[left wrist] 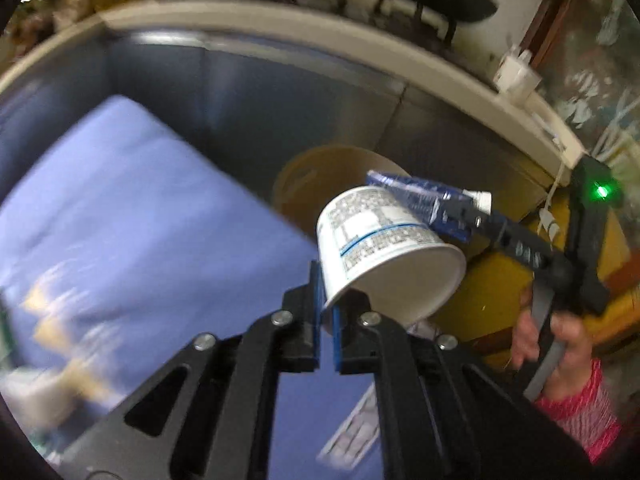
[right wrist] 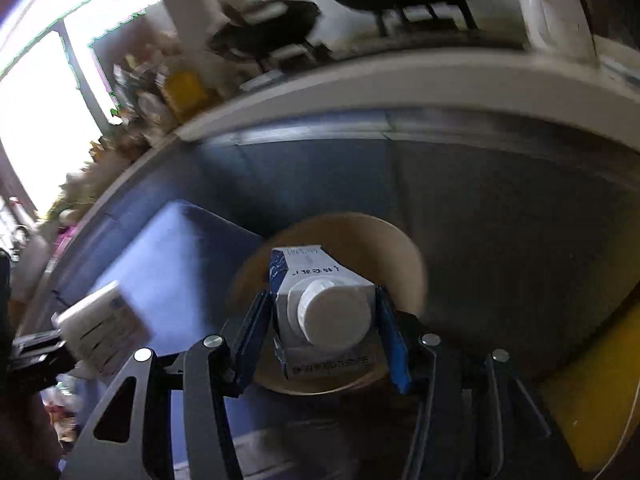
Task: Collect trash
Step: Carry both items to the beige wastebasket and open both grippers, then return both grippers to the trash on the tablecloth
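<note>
My left gripper (left wrist: 326,312) is shut on the rim of a white paper cup (left wrist: 384,248) with printed text, held tilted in the air. My right gripper (right wrist: 326,328) is shut on a blue and white carton (right wrist: 320,312) with a white round cap. In the left wrist view the carton (left wrist: 420,198) and the right gripper (left wrist: 472,216) sit just behind the cup. A round tan bin (right wrist: 352,232) lies right behind the carton; it also shows in the left wrist view (left wrist: 320,176). The cup shows at the left of the right wrist view (right wrist: 100,328).
A blue cushion (left wrist: 120,220) lies on a dark sofa (left wrist: 280,100) to the left. A white ledge (left wrist: 320,36) runs behind the sofa with dark objects on it. A yellow surface (left wrist: 500,280) is at the right. Papers lie low on the cushion (left wrist: 352,432).
</note>
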`<state>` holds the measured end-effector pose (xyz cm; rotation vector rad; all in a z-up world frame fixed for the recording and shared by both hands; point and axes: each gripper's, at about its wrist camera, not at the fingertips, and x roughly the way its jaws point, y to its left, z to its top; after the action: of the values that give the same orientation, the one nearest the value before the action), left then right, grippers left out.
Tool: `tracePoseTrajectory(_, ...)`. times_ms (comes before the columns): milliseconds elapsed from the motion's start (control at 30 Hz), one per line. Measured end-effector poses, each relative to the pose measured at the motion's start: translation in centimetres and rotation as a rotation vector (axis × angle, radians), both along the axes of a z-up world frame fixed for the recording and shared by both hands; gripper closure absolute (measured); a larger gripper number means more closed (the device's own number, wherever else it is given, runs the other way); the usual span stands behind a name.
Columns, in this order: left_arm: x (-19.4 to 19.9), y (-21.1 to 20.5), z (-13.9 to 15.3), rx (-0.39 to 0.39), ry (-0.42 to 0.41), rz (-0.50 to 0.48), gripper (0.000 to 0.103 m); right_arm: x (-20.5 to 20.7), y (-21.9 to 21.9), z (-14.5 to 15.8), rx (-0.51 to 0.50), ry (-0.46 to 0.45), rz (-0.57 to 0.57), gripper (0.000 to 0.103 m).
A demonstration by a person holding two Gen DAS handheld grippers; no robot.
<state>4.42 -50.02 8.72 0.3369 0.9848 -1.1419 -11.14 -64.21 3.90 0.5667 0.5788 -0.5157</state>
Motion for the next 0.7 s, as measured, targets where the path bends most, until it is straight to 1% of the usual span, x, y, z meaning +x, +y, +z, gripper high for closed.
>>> tracePoseTrajectory(33,0.2,-1.8,-1.2,0.028,0.021,0.000,0.099,0.1,-0.6,-0.9,0.012,0.022,-0.002,0.052)
tracePoseTrajectory(100,0.4,-4.3,-3.0,0.079,0.045,0.001,0.099,0.4,-0.7,-1.9,0.026,0.031,-0.001,0.052)
tracePoseTrajectory(167,0.3,-6.0,-4.3,0.125,0.041,0.010,0.098,-0.2,-0.6,-3.0,0.037,0.006,0.005,0.051)
tracePoseTrajectory(233,0.2,-6.6,-4.8,0.150,0.043,0.021,0.094,0.1,-0.4,-3.2,0.028,-0.001,0.004,0.047)
tracePoseTrajectory(267,0.1,-6.8,-4.8,0.149,0.041,0.028,0.090,-0.1,-0.3,-3.3,0.020,-0.010,0.003,0.044)
tracePoseTrajectory(300,0.0,-6.6,-4.6,0.147,0.039,0.036,0.088,-0.3,-0.4,-3.2,0.017,-0.017,0.001,0.044)
tracePoseTrajectory(333,-0.3,-6.3,-4.2,0.132,0.034,0.051,0.087,-0.7,0.0,-3.1,0.015,-0.026,0.002,0.044)
tracePoseTrajectory(367,-0.4,-5.9,-3.8,0.119,0.027,0.055,0.087,0.6,-0.5,-2.3,0.018,-0.034,0.007,0.044)
tracePoseTrajectory(400,-0.6,-5.5,-3.4,0.109,0.013,0.058,0.085,0.8,-0.2,-1.6,0.015,-0.047,0.011,0.044)
tracePoseTrajectory(433,-0.8,-5.1,-2.7,0.103,-0.014,0.066,0.080,0.9,0.3,-0.8,0.005,-0.062,0.012,0.044)
tracePoseTrajectory(467,-0.9,-4.4,-1.9,0.093,-0.037,0.076,0.071,0.8,0.6,-0.2,-0.005,-0.074,0.010,0.044)
tracePoseTrajectory(533,-1.1,-3.3,-0.1,0.056,-0.080,0.102,0.062,0.3,1.8,1.4,-0.026,-0.113,0.006,0.044)
tracePoseTrajectory(567,-1.2,-2.6,0.6,0.037,-0.091,0.112,0.060,0.9,2.1,2.2,-0.031,-0.127,0.008,0.044)
tracePoseTrajectory(633,-1.4,-0.4,2.3,-0.011,-0.101,0.135,0.060,0.5,3.5,3.7,-0.045,-0.167,0.023,0.044)
tracePoseTrajectory(700,-1.5,2.0,3.5,-0.054,-0.105,0.151,0.060,0.7,5.7,5.2,-0.067,-0.194,0.062,0.044)
